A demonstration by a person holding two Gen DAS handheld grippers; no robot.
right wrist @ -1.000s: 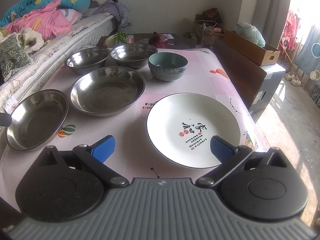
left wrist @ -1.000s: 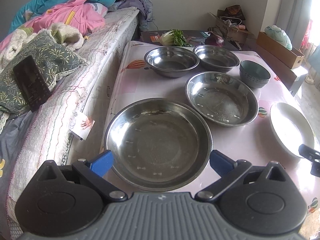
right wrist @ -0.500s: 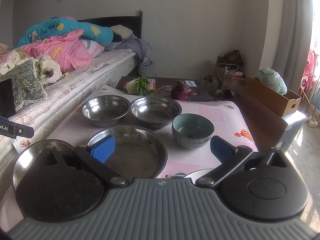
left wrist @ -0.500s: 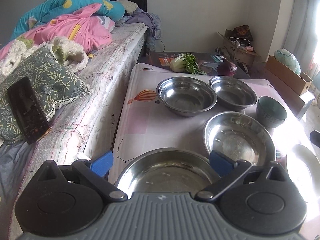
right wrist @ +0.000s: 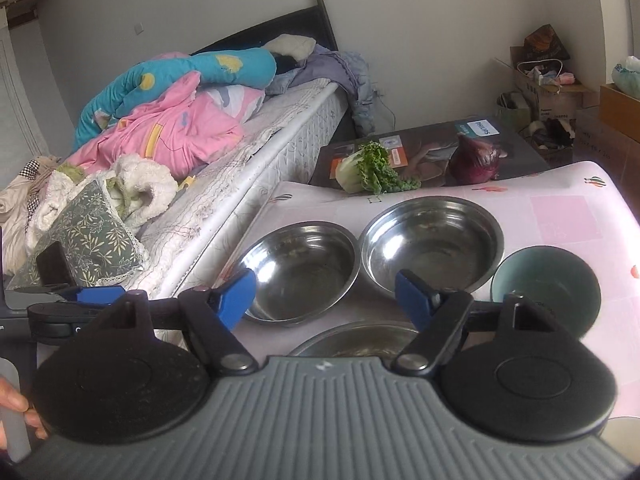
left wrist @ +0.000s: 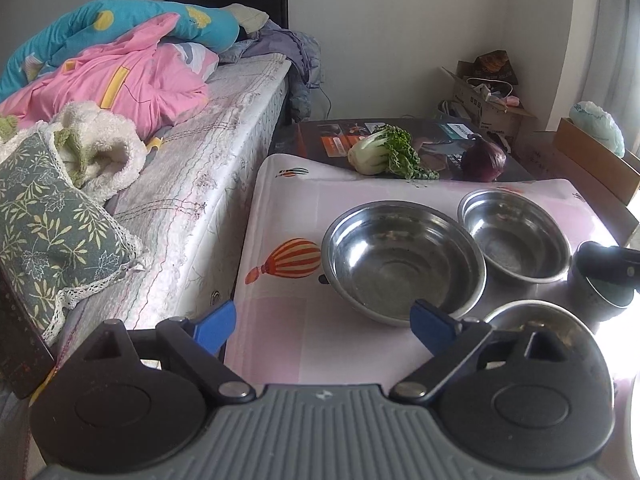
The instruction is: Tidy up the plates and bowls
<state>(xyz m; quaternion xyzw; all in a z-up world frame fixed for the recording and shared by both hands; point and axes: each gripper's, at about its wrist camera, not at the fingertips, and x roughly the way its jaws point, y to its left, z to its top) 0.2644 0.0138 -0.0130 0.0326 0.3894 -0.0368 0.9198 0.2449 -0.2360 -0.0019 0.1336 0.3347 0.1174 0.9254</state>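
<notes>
Two steel bowls stand side by side at the far end of the pink table: the left bowl (left wrist: 402, 258) (right wrist: 300, 270) and the right bowl (left wrist: 516, 234) (right wrist: 432, 246). A teal ceramic bowl (right wrist: 546, 286) (left wrist: 596, 296) sits to their right. A shallow steel plate (right wrist: 360, 340) (left wrist: 532, 316) lies nearer, partly hidden by the grippers. My left gripper (left wrist: 324, 322) is open and empty above the table, its right fingertip over the left bowl's near rim. My right gripper (right wrist: 326, 294) is open and empty in front of the two steel bowls.
A bed (left wrist: 192, 184) with heaped bedding and a green patterned pillow (left wrist: 52, 220) runs along the table's left edge. A bok choy (left wrist: 380, 154) and a red cabbage (left wrist: 484, 158) lie on a dark box beyond the table. Cardboard boxes (left wrist: 596, 160) stand at the right.
Both grippers have moved forward along the table and tilted up. The large steel plate and white plate have dropped out of view; the far steel bowls now sit close in front.
</notes>
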